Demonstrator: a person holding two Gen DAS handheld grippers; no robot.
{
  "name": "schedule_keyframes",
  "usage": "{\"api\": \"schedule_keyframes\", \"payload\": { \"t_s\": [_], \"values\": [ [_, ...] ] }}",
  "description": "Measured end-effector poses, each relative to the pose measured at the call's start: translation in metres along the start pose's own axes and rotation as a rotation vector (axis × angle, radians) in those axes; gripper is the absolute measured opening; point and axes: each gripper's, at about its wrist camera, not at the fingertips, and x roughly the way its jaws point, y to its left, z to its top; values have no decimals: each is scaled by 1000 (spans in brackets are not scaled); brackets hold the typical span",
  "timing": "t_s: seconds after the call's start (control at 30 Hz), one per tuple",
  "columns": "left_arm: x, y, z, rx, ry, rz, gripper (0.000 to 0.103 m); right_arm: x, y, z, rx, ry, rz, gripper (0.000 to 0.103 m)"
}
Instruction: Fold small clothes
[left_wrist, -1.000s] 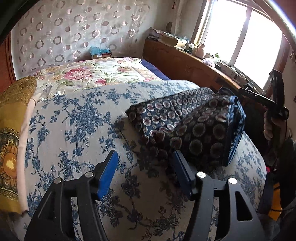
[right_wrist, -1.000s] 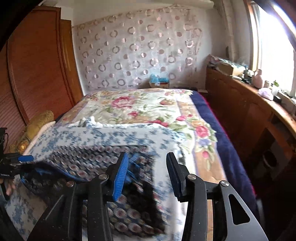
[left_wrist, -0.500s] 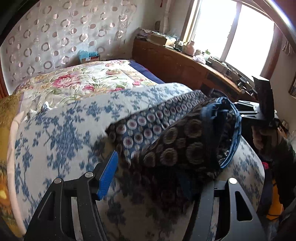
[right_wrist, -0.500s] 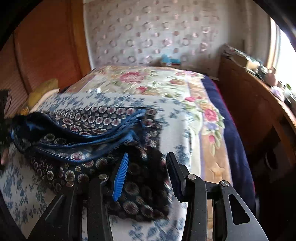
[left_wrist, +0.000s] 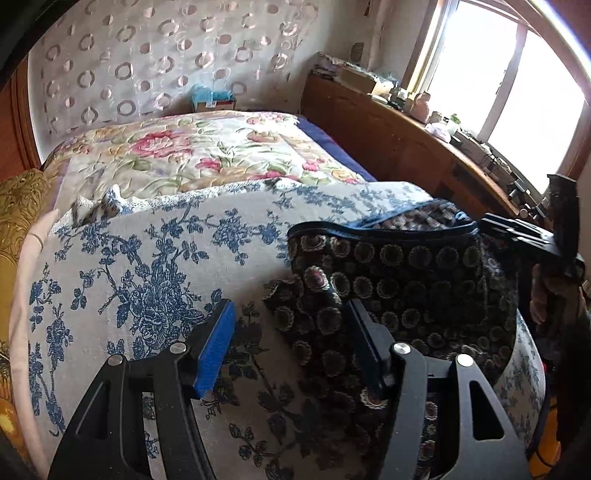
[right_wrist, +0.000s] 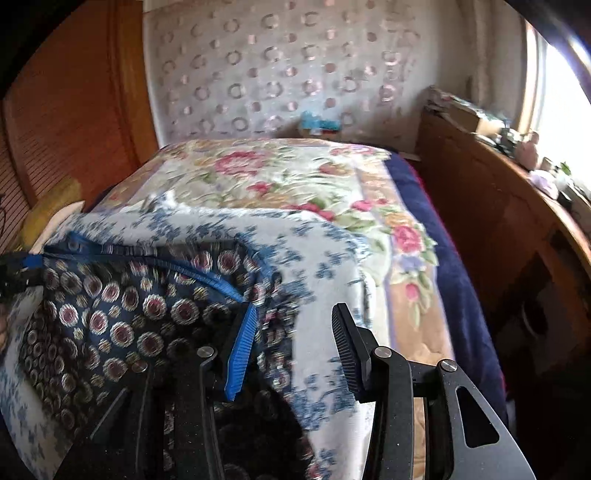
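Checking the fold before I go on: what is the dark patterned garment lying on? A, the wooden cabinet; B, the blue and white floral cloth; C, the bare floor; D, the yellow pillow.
B: the dark patterned garment lies on the blue and white floral cloth spread over the bed, with both open grippers, left and right, above it.

Each camera looks forward along its own tool, low and close over the bed (left_wrist: 140, 258): the left tool (left_wrist: 291, 332) faces up the bed toward the window (left_wrist: 480, 74) ahead-right, the right tool (right_wrist: 293, 332) toward the circle-patterned curtain (right_wrist: 280, 74), both sharing the dark patterned garment (left_wrist: 406, 280).
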Motion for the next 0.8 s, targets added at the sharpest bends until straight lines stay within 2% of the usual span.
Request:
{"api": "schedule_keyframes", "payload": {
  "t_s": [0.2, 0.37, 0.4, 0.43, 0.47, 0.53, 0.6, 0.8],
  "values": [
    [6, 1, -1, 6, 18, 4, 63, -12, 6, -13, -13, -17, 87, 44],
    [8, 3, -2, 5, 28, 8, 63, 3, 11, -14, -54, 47, 82, 44],
    [8, 3, -2, 5, 31, 10, 63, 5, 9, -12, -52, 55, 85, 41],
    [8, 3, -3, 7, 32, 12, 63, 6, 9, -10, -54, 60, 102, 16],
    [7, 3, -3, 9, 33, 15, 63, 7, 9, -9, -55, 57, 116, 2],
    [6, 2, -3, 12, 32, 23, 63, 1, 3, -5, -30, 9, 114, 2],
    [6, 3, -4, 14, 35, 31, 63, -2, -6, -2, 26, -19, 67, 2],
    [5, 5, -5, 11, 38, 26, 63, 3, -12, -2, 42, 2, -4, 2]
  ]
}}
